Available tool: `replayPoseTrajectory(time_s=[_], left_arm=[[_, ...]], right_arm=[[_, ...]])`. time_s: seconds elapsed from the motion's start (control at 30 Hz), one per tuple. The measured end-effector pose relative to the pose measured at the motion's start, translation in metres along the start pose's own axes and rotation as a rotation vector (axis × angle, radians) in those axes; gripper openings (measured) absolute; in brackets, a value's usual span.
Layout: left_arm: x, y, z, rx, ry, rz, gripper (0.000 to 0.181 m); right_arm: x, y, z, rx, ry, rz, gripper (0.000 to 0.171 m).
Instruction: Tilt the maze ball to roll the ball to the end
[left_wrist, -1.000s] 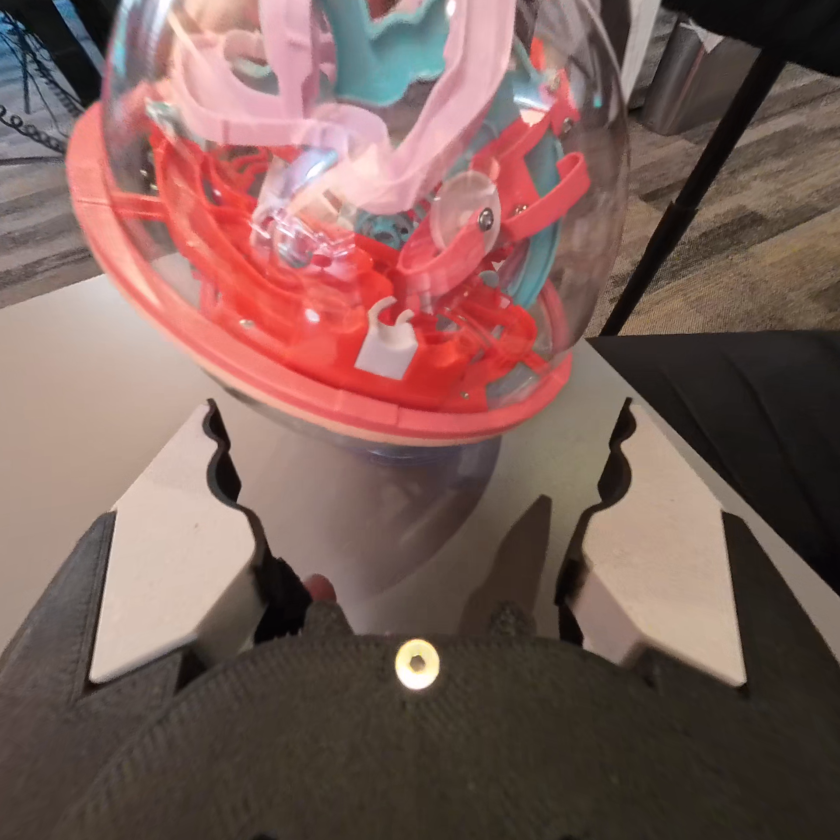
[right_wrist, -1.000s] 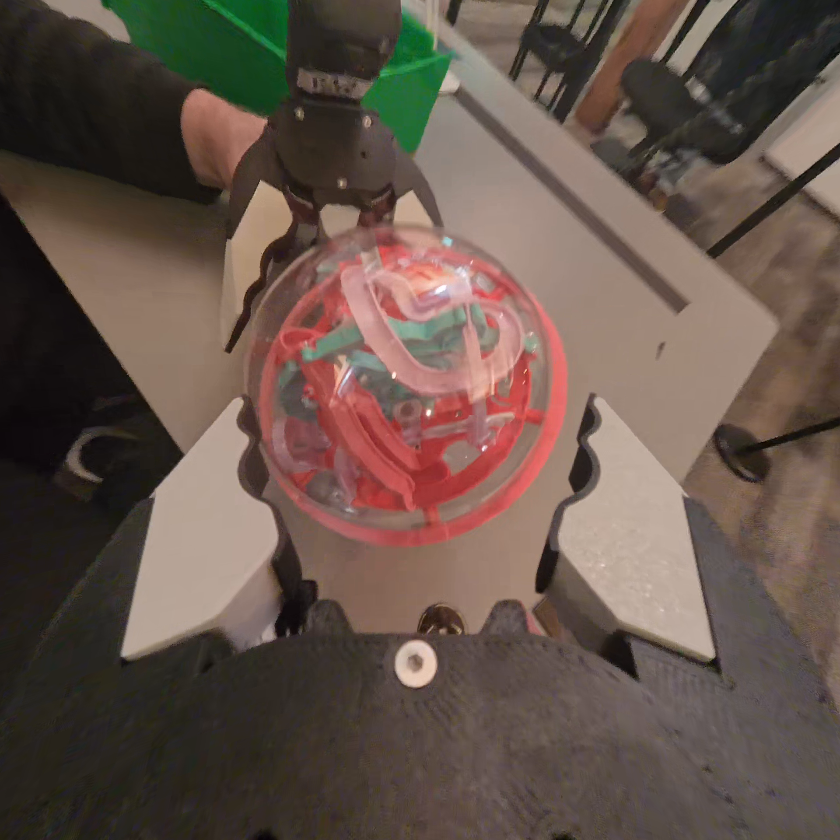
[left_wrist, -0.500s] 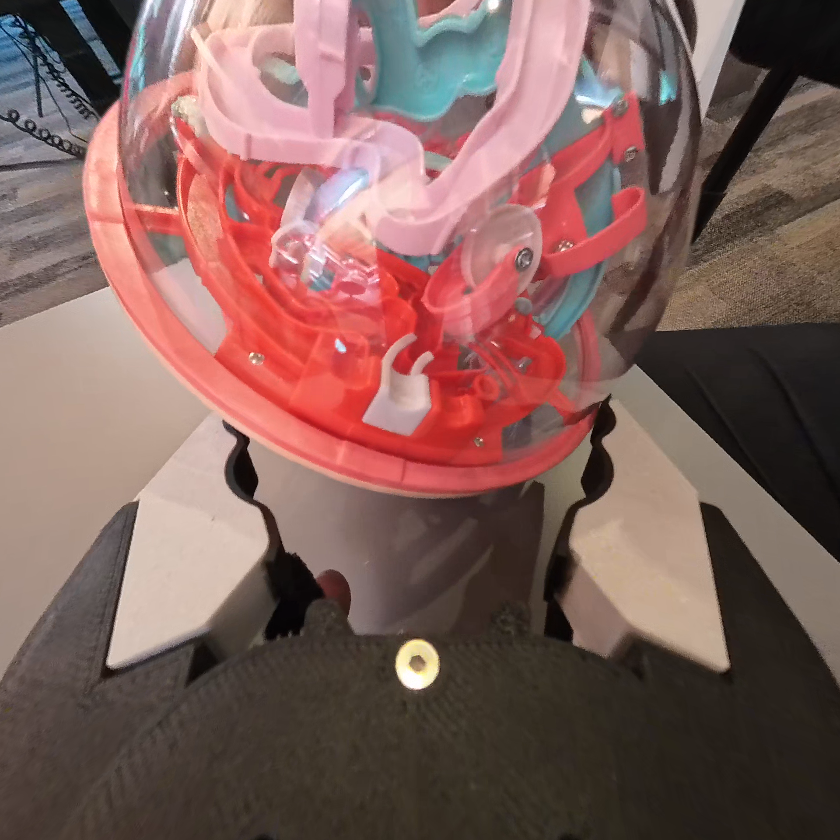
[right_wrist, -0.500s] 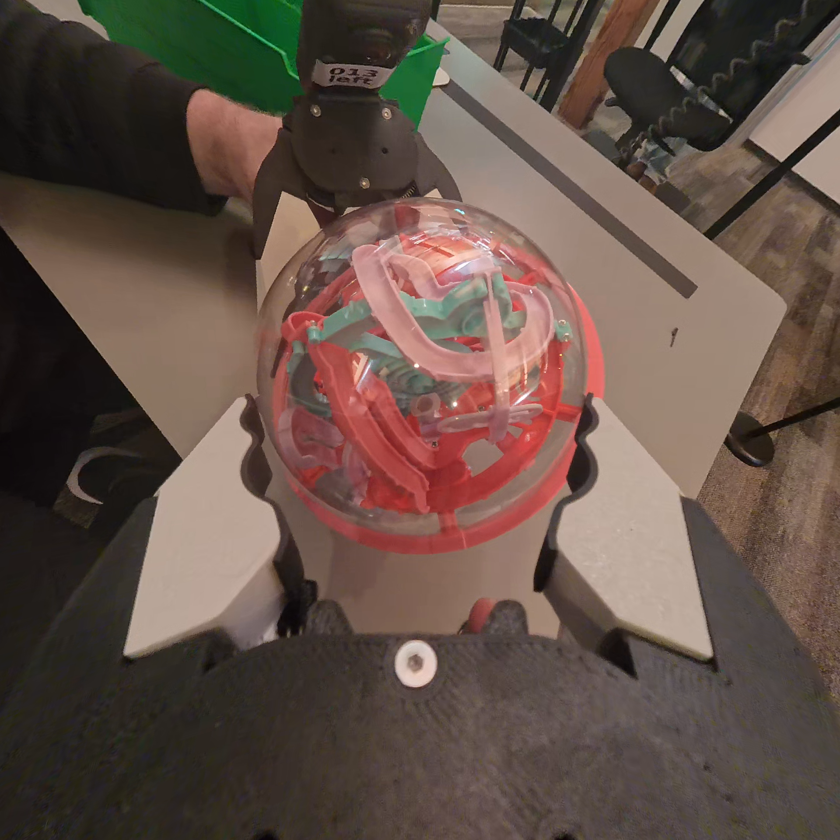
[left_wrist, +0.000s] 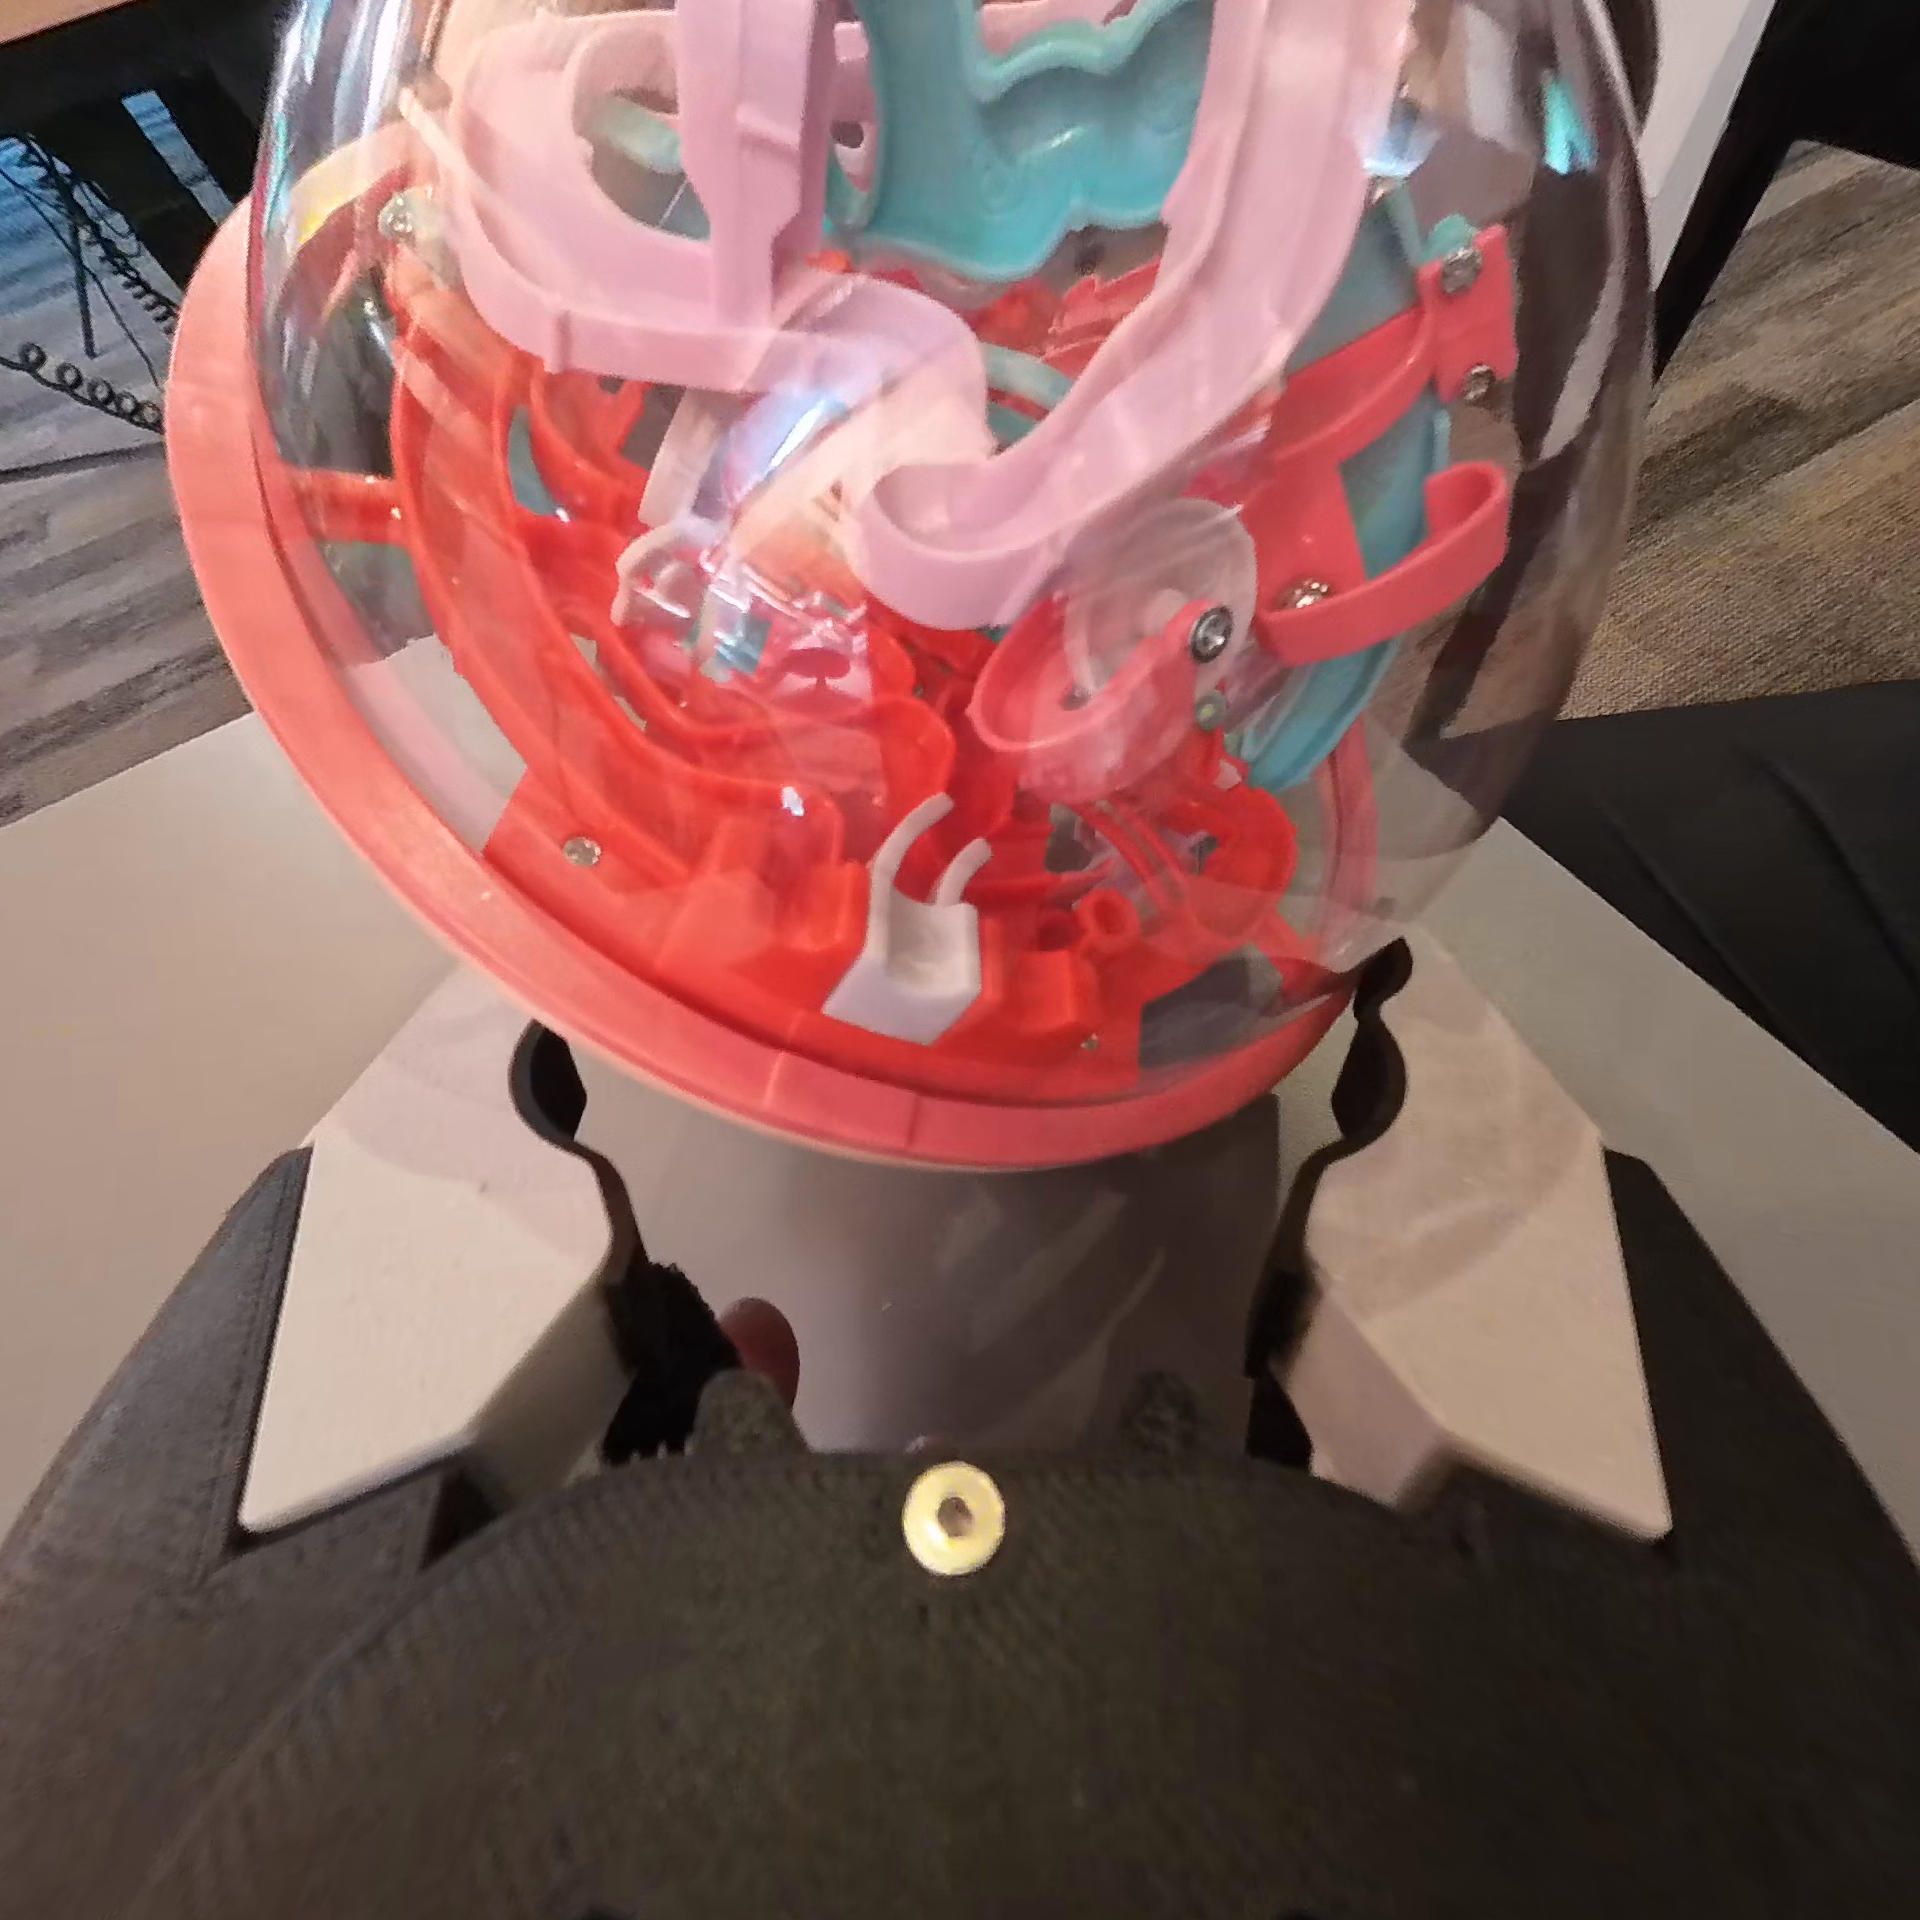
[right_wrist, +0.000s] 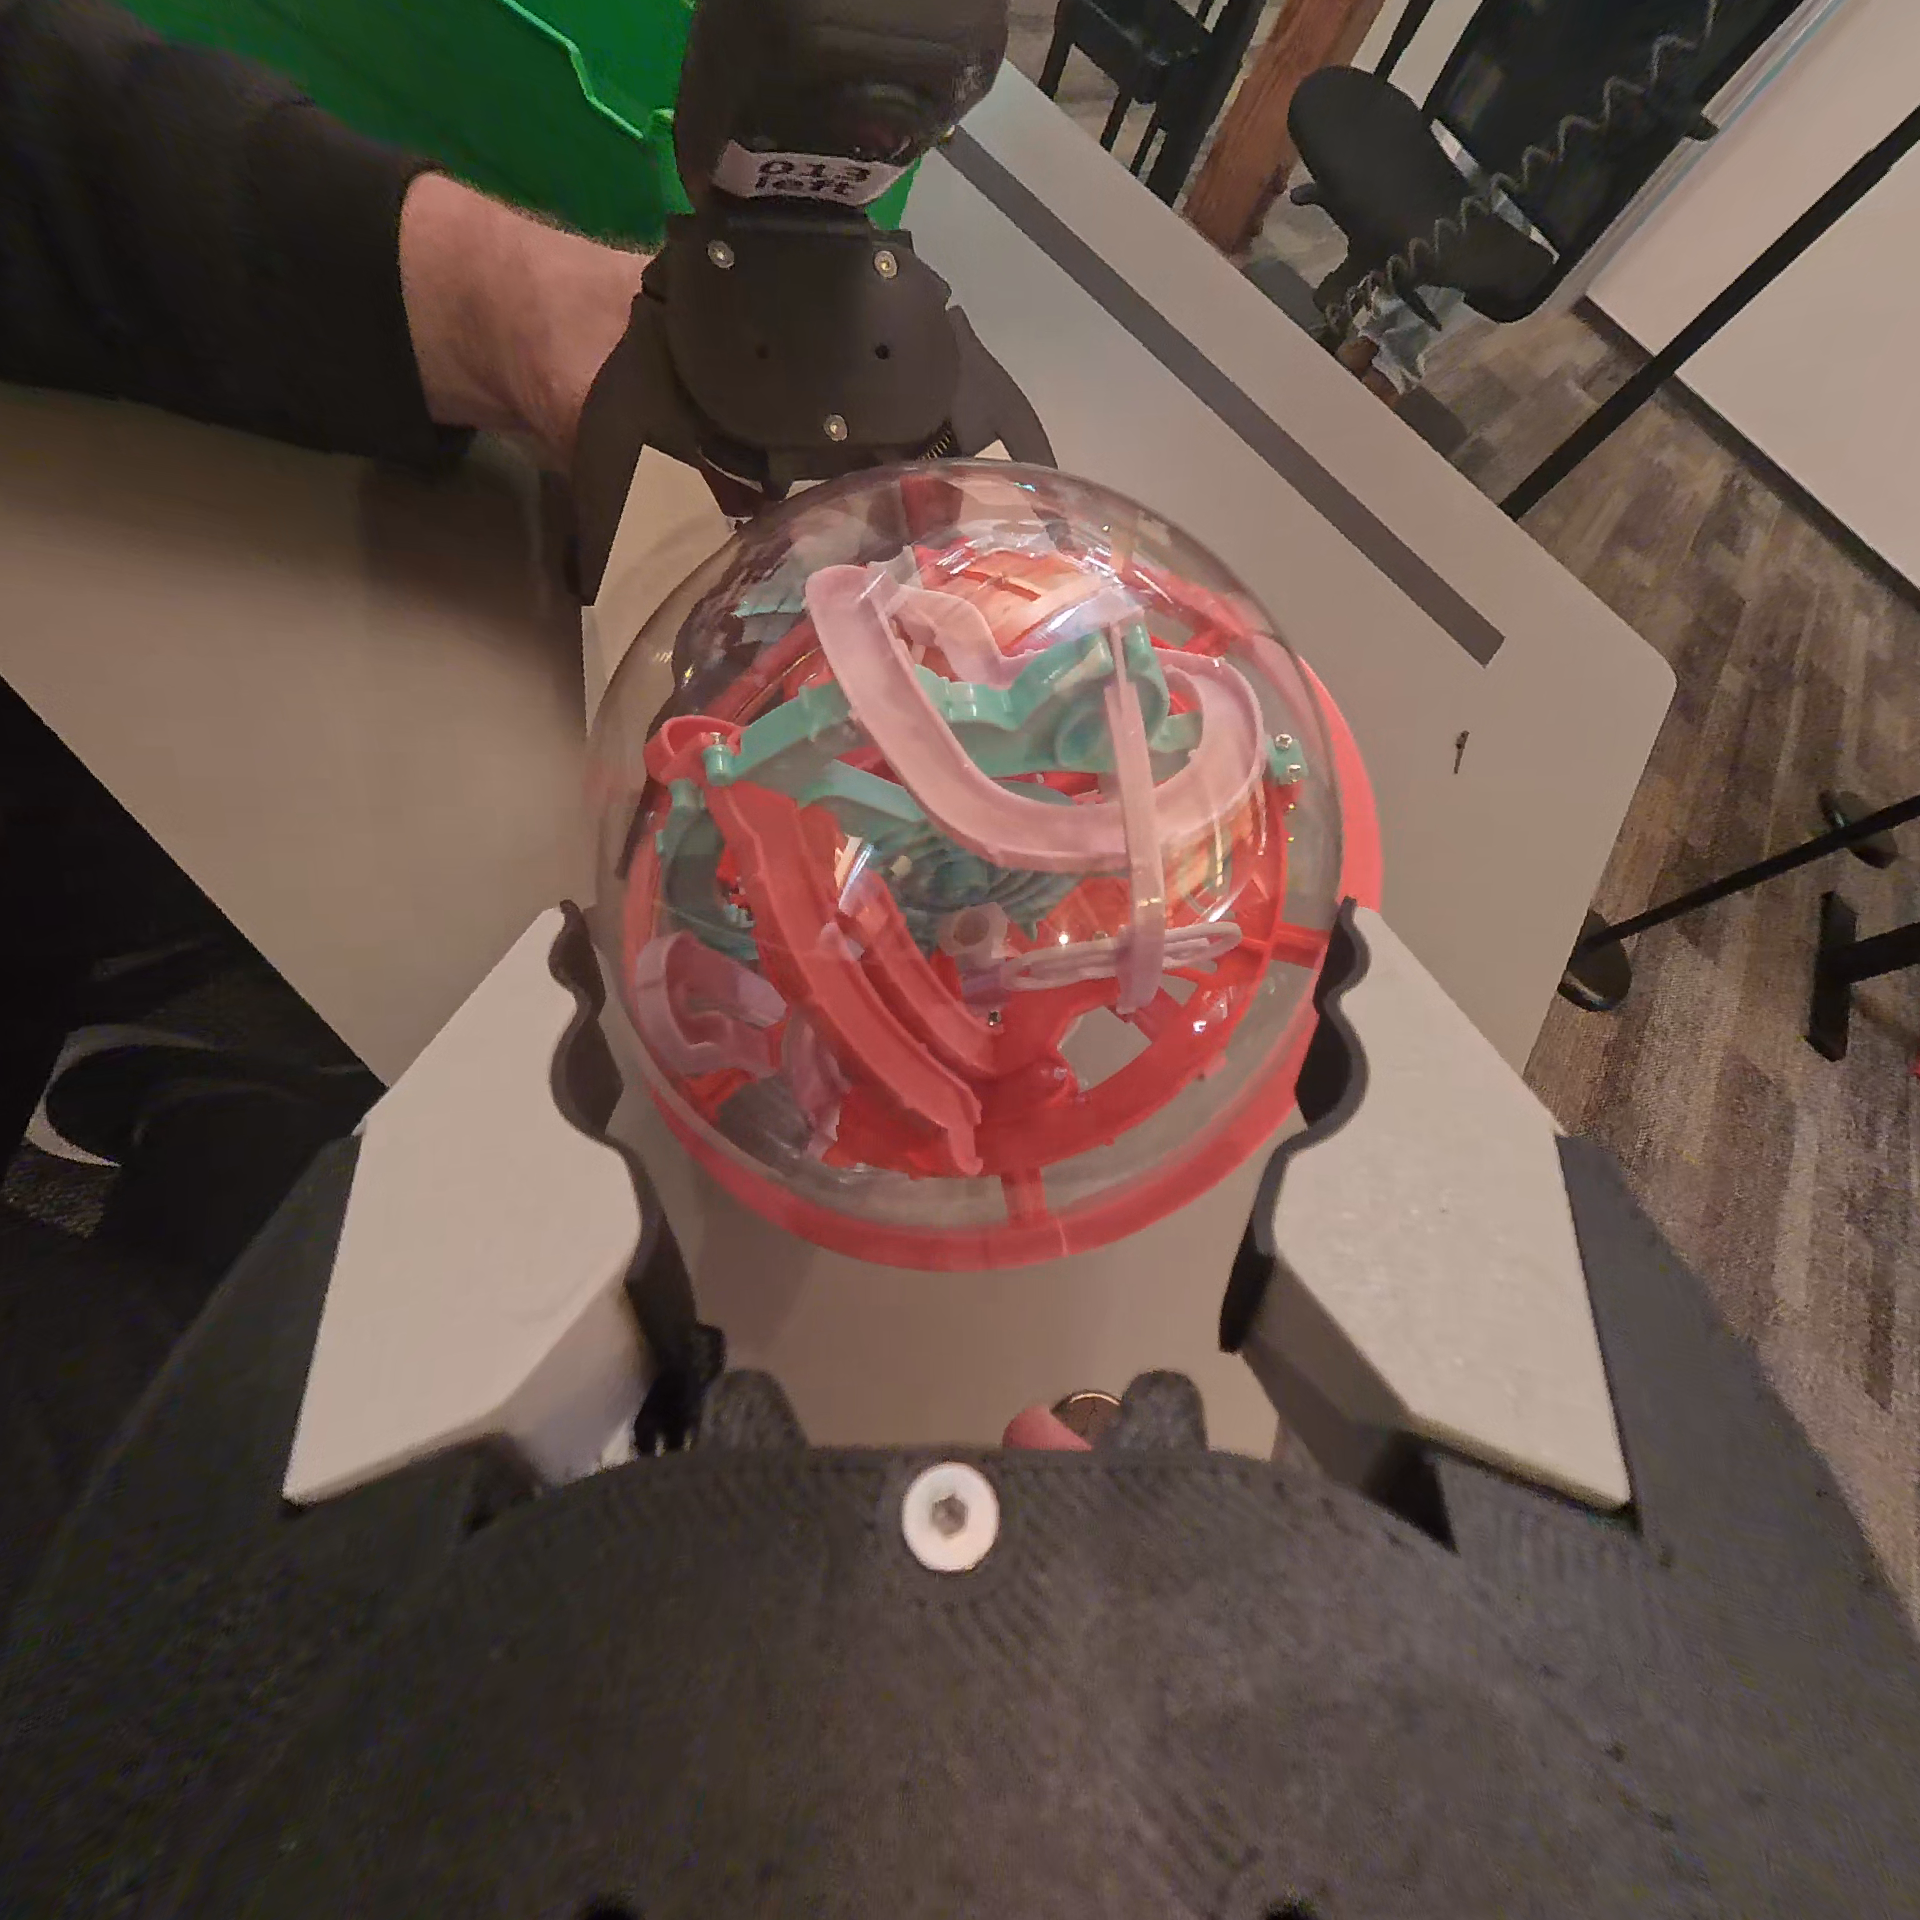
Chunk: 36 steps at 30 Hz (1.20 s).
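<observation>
The maze ball (right_wrist: 977, 862) is a clear sphere with red, pink and teal tracks inside and a red ring around its middle. It sits over the pale table, tilted, between my two grippers, which face each other. My right gripper (right_wrist: 956, 925) has its jaws wide and its fingertips (right_wrist: 1340, 935) press the ball's two sides. My left gripper (left_wrist: 956, 1023) holds the ball (left_wrist: 883, 582) from the opposite side, with its fingertips (left_wrist: 540, 1070) tucked under the red ring. It also shows in the right wrist view (right_wrist: 800, 343). I cannot pick out the small ball inside.
The table (right_wrist: 260, 675) ends close on the right, with wood-look floor (right_wrist: 1714, 1091) and black stand legs (right_wrist: 1870, 935) beyond. A green bin (right_wrist: 499, 83) stands behind the left gripper. A person's sleeve and hand (right_wrist: 488, 312) hold the left gripper. Chairs stand farther back.
Both grippers have moved in on the ball. The left jaws have narrowed and now sit under the red ring. The ball now fills the gap between the right fingertips.
</observation>
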<state>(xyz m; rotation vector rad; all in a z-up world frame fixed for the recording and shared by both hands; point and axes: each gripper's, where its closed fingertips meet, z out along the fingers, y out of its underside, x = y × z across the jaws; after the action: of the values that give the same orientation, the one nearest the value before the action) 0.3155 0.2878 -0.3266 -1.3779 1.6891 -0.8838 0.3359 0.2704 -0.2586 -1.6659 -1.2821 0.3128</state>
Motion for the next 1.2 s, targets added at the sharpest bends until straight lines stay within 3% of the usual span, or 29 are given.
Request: replayPoseTrajectory(time_s=[1.2], left_arm=[[-0.0043, 0.0011, 0.0024, 0.001, 0.036, -0.052, 0.145]], right_arm=[[0.0072, 0.0014, 0.0029, -0.003, -0.020, 0.037, 0.134]])
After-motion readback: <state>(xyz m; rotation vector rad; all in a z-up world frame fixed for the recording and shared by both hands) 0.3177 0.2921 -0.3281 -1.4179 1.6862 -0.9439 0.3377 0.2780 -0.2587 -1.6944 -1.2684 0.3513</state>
